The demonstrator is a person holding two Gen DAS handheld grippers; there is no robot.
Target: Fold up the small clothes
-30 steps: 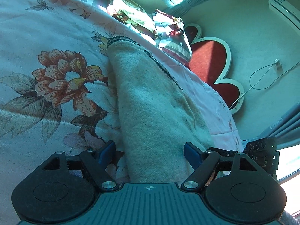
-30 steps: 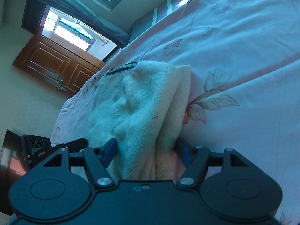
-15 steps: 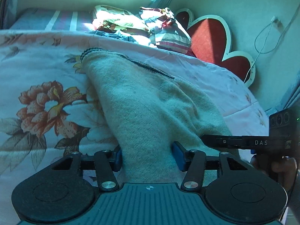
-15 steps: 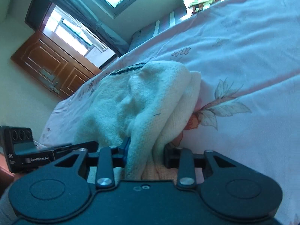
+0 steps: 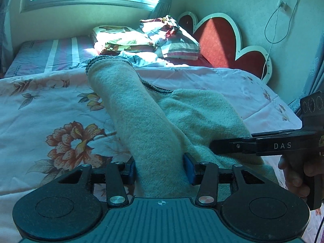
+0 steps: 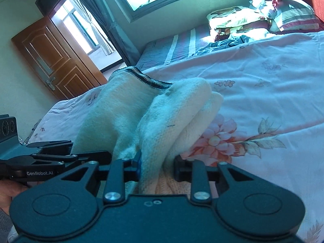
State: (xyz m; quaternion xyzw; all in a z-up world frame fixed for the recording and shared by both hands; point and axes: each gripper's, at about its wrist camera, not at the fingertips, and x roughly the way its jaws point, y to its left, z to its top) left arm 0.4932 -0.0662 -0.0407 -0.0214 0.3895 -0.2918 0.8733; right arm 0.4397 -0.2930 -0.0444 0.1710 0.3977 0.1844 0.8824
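The left gripper [image 5: 160,169] and right gripper [image 6: 157,167], jaws just closing, each clench the near edge of the cream fleecy knit garment [image 5: 154,125], raised off the floral bedspread [image 5: 50,121]; the fold is barely begun.

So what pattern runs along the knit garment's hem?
Dark stripes, navy and black, on the cream garment's hem; clearest in the right wrist view.

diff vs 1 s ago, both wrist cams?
Both grippers have just been closing and now clamp the cream knit garment: the left gripper on one bunched end, the right gripper on the other. A second ago their fingers stood open around it. Both ends have since been lifted off the floral bedspread, the cloth drawn up into ridges. The bedspread and the pillows are unchanged.
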